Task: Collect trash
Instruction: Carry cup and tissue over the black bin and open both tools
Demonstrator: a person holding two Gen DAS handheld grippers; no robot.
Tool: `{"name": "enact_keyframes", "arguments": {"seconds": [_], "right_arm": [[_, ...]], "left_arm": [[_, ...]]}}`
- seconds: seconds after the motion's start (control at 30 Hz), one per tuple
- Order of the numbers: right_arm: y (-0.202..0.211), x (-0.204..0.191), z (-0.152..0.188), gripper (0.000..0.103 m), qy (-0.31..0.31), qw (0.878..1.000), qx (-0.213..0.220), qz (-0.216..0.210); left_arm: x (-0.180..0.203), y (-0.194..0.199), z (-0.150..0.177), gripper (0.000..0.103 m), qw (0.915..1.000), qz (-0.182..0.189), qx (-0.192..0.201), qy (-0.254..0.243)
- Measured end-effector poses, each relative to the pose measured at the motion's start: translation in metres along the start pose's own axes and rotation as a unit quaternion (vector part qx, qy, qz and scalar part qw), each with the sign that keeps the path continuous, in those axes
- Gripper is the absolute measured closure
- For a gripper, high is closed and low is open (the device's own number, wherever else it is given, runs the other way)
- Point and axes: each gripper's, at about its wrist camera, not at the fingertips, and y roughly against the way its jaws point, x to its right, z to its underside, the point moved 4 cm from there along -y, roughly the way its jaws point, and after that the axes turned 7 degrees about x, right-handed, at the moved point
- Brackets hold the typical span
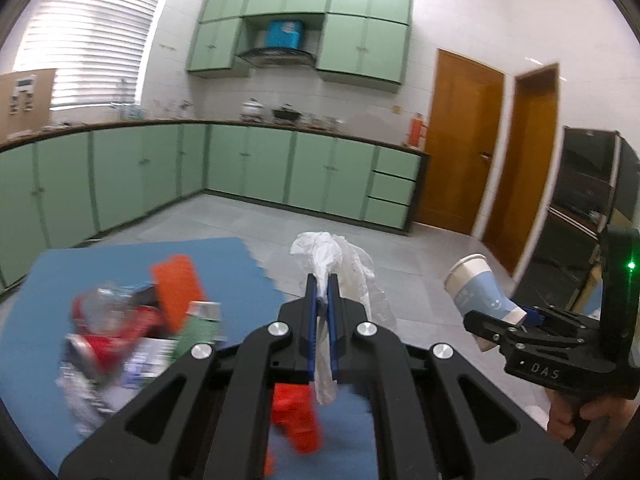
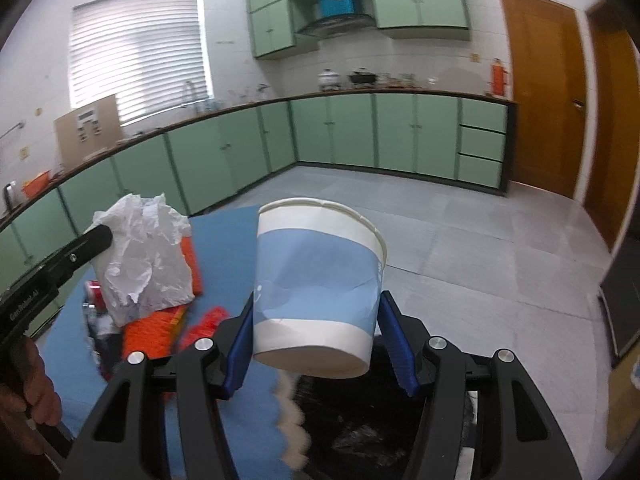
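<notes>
Left hand-held gripper (image 1: 322,280) clenched on tissue (image 1: 332,256); right hand-held gripper (image 2: 318,332) grasped cup (image 2: 316,280). Advised: hold grips firm, release only once over black bag (image 2: 360,420).

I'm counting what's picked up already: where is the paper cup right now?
The paper cup is gripped in the right gripper, lifted beside the crumpled tissue in the left gripper.

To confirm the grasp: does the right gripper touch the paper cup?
Touching. The right wrist view shows the right gripper with both blue pads pressed against the paper cup.
</notes>
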Motion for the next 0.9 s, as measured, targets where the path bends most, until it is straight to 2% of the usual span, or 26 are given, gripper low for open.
{"name": "enact_keyframes", "arguments": {"seconds": [0.1,0.33,0.47,0.57,0.6,0.63,0.67,0.73,0.83,0.9], "right_arm": [[-0.001,0.027,0.007,0.045,-0.012,1.0,-0.009,0.023],[-0.019,0.089,0.046,0.045,-0.043,0.995,-0.053,0.066],[-0.032,0.112,0.061,0.045,-0.057,0.993,-0.072,0.075],[-0.038,0.113,0.068,0.041,-0.048,0.993,-0.078,0.08],[-0.04,0.114,0.068,0.041,-0.045,0.992,-0.079,0.081],[-0.042,0.115,0.068,0.038,-0.045,0.992,-0.081,0.081],[-0.044,0.115,0.067,0.031,-0.045,0.992,-0.082,0.08],[-0.044,0.114,0.066,0.028,-0.044,0.993,-0.076,0.084],[-0.049,0.112,0.062,0.027,-0.043,0.993,-0.073,0.088],[-0.046,0.11,0.061,0.027,-0.045,0.993,-0.069,0.086]], "left_arm": [[0.029,-0.029,0.015,0.099,0.9994,0.027,-0.021,-0.003],[0.057,-0.078,0.066,0.099,0.995,0.058,-0.079,-0.02],[0.067,-0.1,0.092,0.098,0.9907,0.074,-0.113,-0.018],[0.068,-0.108,0.1,0.089,0.9887,0.081,-0.126,-0.013],[0.068,-0.11,0.1,0.075,0.9887,0.08,-0.126,-0.012],[0.067,-0.11,0.1,0.068,0.9891,0.079,-0.124,-0.011],[0.066,-0.105,0.1,0.064,0.9897,0.077,-0.12,-0.01],[0.065,-0.104,0.096,0.062,0.9909,0.073,-0.112,-0.014],[0.06,-0.102,0.086,0.061,0.9922,0.065,-0.105,-0.012],[0.055,-0.095,0.08,0.056,0.9935,0.058,-0.098,-0.011]]}}
